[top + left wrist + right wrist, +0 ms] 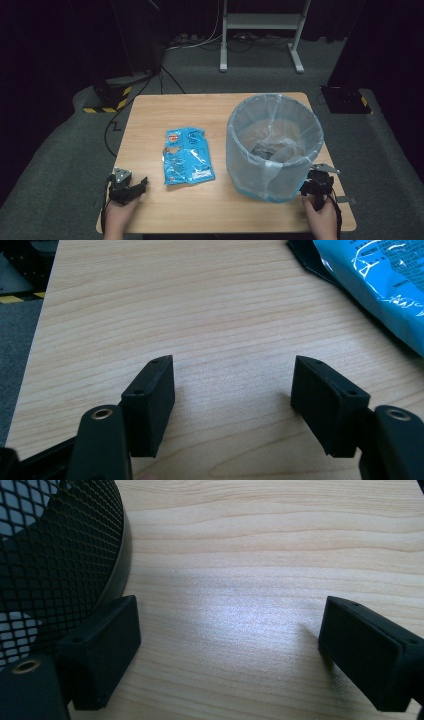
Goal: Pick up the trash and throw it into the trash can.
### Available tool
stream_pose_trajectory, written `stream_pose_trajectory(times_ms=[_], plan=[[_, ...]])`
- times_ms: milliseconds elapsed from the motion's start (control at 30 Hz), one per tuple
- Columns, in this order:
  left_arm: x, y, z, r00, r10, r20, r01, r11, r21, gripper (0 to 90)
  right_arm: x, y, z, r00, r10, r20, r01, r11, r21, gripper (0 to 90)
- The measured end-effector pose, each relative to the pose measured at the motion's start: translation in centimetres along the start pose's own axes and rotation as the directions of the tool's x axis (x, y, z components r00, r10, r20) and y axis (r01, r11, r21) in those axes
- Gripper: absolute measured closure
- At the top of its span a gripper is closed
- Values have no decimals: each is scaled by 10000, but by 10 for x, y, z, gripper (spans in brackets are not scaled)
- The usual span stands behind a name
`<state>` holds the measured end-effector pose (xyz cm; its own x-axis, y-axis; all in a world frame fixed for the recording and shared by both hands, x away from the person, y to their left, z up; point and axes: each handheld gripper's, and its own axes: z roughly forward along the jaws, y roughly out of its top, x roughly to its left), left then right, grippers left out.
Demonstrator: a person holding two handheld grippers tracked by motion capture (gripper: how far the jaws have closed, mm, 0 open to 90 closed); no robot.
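A crumpled blue snack bag [187, 155] lies flat near the middle of the wooden table [200, 110]; its edge shows at the top right of the left gripper view [380, 285]. A mesh waste bin [272, 145] lined with a clear bag stands at the right; its black mesh wall [55, 555] fills the left of the right gripper view. My left gripper [131, 189] rests open at the table's front left, nothing between its jaws [232, 390]. My right gripper [316, 186] sits open at the front right beside the bin's base [230, 645], holding nothing.
Beyond the table, grey carpet holds a white stand frame [260, 30] at the back, black bases with yellow-black striped tape [107, 97] at the left, and another black base [345, 97] at the right. A black cable [112, 125] trails past the table's left edge.
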<state>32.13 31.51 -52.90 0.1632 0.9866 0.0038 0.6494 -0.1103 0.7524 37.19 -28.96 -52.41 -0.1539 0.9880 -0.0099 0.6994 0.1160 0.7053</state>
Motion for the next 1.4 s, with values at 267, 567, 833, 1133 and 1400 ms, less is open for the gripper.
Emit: stream_pose_trajectory(times_ms=[267,567,833,1133,1400], plan=[[0,0,0,10000,-1,22,1,10000,11,337,2,-12,-12,9989,-347,-311,347,9994,-6,96],[-5,0,0,9999,-81,-69,82,9999,149,238,4,-14,-14,9954,-723,-628,722,9974,-47,94],[-11,4,2,9998,161,146,-167,9990,406,223,7,-13,-12,9934,-881,-729,878,9961,-77,94],[-33,25,-4,9728,-836,2161,1014,9922,-730,394,7,-13,-12,9935,-879,-726,876,9961,-78,94],[-74,30,17,9813,553,1843,-584,9982,112,401,7,-13,-12,9935,-882,-714,879,9961,-79,95]])
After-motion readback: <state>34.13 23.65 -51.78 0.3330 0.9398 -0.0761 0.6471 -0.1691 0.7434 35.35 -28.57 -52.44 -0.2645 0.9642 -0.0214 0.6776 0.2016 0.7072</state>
